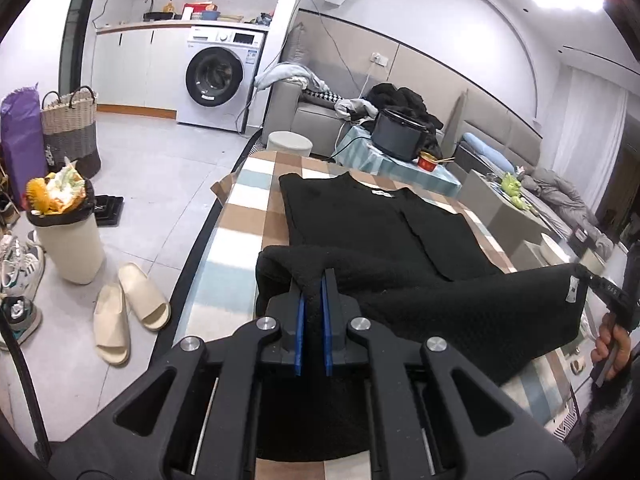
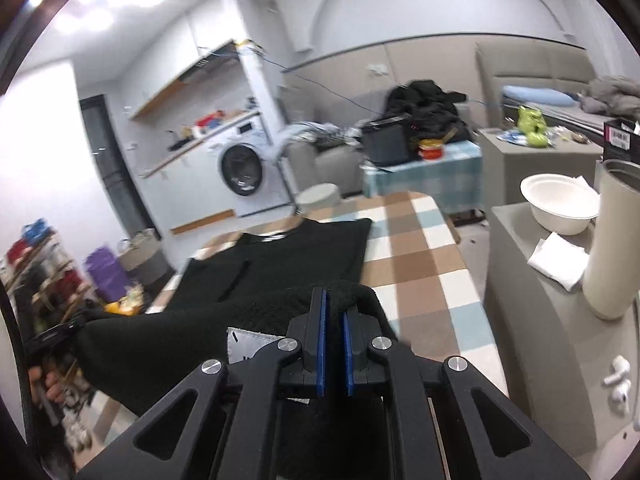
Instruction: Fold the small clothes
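A black knit vest (image 1: 384, 220) lies along the checked bench (image 1: 244, 216), collar end at the far edge, its long axis running away from the cameras; the near hem is lifted off the bench and stretched between the two grippers. The left gripper (image 1: 314, 280) is pinching the hem's left corner, its blue pads (image 1: 301, 328) pressed on the knit; the right gripper (image 2: 333, 300) is pinching the opposite corner (a white care label (image 2: 244, 344) hangs just beside it). Judged from here, the risks are these: uneven travel of the two corners would lay the fold askew, a thin bite on loose knit could slip out, and dragging the hem forward too low might bunch the body or skew the collar.
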